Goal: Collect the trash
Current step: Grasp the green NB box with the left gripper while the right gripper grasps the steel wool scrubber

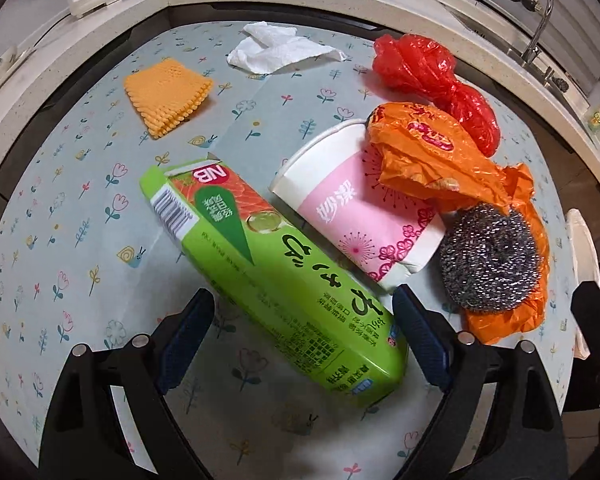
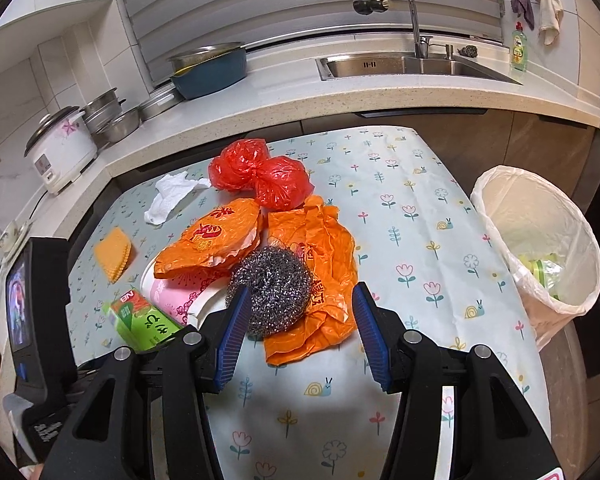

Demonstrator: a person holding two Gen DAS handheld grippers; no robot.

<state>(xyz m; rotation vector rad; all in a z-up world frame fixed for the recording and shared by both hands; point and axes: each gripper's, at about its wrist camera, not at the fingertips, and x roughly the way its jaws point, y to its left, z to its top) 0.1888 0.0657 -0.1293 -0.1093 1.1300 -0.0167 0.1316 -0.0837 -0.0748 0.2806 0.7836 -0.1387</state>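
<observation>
The left gripper [image 1: 304,300] has its jaws released and spread to either side of the green carton [image 1: 268,276], which lies flat on the surface [image 1: 80,240] between them, apart from both pads. A tipped pink paper cup [image 1: 352,208] lies just beside the carton. The right gripper [image 2: 298,304] is likewise released; the steel wool scourer [image 2: 270,290] sits on an orange plastic bag [image 2: 320,280] just ahead of its jaws, nearer the left pad. A lined trash bin [image 2: 540,240] stands beyond the surface's right edge.
</observation>
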